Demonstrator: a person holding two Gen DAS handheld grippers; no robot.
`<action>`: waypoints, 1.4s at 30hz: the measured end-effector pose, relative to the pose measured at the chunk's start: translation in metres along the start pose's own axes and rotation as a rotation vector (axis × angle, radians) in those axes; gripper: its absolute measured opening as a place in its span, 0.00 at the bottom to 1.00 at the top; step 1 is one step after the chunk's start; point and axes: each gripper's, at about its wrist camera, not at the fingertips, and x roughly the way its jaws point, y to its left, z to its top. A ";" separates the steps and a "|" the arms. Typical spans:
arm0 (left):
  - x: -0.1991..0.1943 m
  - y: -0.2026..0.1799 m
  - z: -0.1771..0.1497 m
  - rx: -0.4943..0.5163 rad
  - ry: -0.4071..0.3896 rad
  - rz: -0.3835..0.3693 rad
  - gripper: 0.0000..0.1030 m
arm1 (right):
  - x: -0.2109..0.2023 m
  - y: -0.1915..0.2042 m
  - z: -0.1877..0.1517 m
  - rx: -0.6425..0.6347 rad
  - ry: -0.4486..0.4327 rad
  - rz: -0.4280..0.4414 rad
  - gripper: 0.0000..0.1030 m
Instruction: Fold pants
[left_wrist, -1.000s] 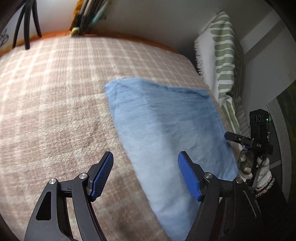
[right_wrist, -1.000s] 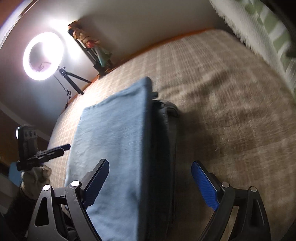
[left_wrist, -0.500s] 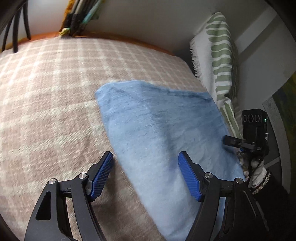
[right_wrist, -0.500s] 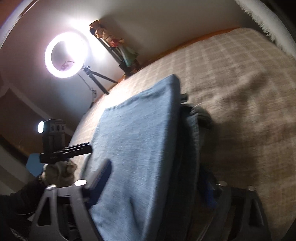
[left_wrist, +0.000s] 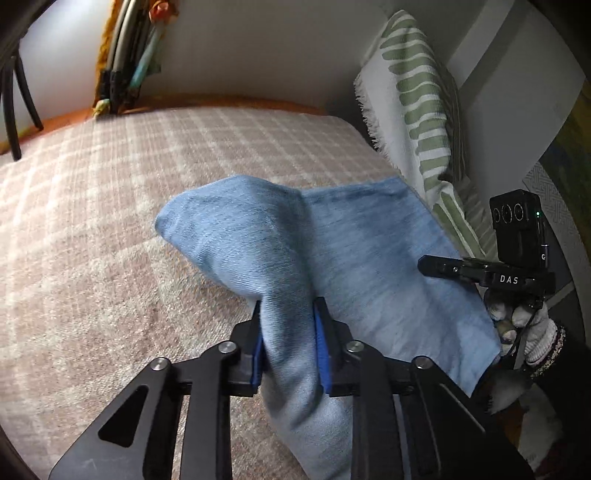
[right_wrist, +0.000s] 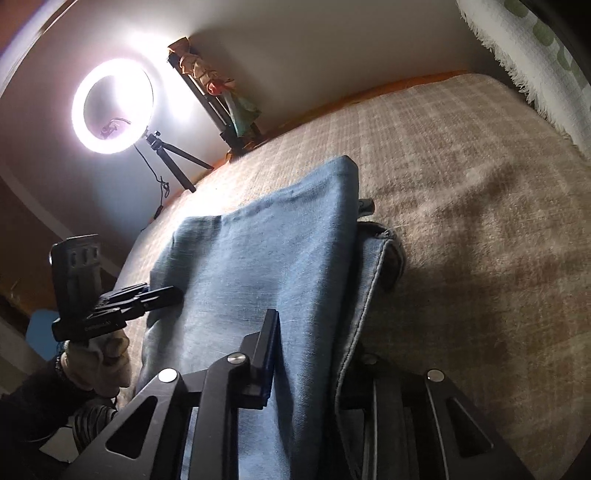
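Note:
The blue denim pants (left_wrist: 369, 258) lie partly folded on the checked bed cover (left_wrist: 110, 221). My left gripper (left_wrist: 290, 343) is shut on a bunched edge of the pants and lifts it off the cover. In the right wrist view the pants (right_wrist: 258, 266) run away from me, and my right gripper (right_wrist: 310, 369) is shut on their near edge; its right finger is hidden under the cloth. The waistband (right_wrist: 384, 254) shows at the right side. Each gripper also shows in the other's view, the right one (left_wrist: 439, 266) and the left one (right_wrist: 162, 295).
A white pillow with green stripes (left_wrist: 417, 122) leans on the wall at the right. A lit ring light on a tripod (right_wrist: 110, 107) stands past the bed. The checked cover (right_wrist: 480, 221) stretches bare to the right of the pants.
Both grippers went from open to shut on the pants' near edge. The left one has gathered the cloth into a raised ridge.

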 end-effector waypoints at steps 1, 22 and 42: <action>-0.002 -0.001 0.001 0.000 -0.002 0.000 0.17 | -0.001 0.004 0.001 -0.010 -0.004 -0.011 0.22; -0.042 -0.026 0.091 0.111 -0.114 -0.005 0.11 | -0.060 0.063 0.084 -0.161 -0.183 -0.129 0.19; 0.060 0.031 0.260 0.081 -0.178 0.056 0.11 | 0.027 -0.006 0.273 -0.197 -0.239 -0.248 0.19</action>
